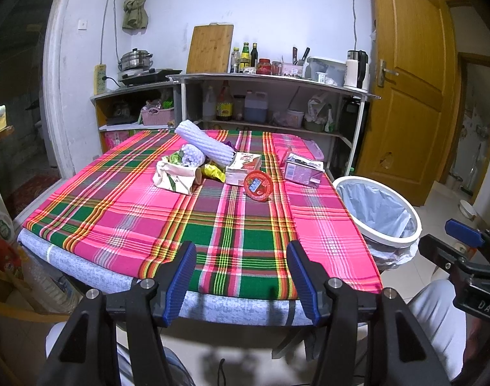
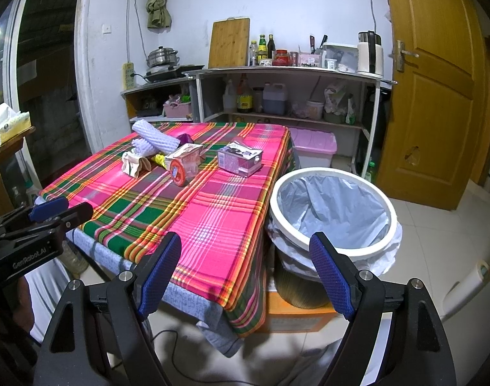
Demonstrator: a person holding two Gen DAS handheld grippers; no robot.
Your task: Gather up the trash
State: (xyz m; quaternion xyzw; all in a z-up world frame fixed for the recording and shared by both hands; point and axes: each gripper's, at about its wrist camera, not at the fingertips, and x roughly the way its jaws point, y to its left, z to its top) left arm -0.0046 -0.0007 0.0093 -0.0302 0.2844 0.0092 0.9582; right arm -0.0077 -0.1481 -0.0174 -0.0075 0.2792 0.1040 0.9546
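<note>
Plaid-covered worktop [image 1: 122, 218] lies ahead of both my tongs, left tongs [image 1: 241, 278] and right tongs [image 2: 245, 273] gaping wide and empty, trash pile [image 1: 209, 167] well beyond, lined bin [image 2: 333, 212] just past the right.

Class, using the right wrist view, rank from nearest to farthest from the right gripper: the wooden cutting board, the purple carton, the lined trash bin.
1. Lined trash bin, on the floor just beyond the right gripper.
2. Purple carton, far on the table.
3. Wooden cutting board, against the back wall.
</note>
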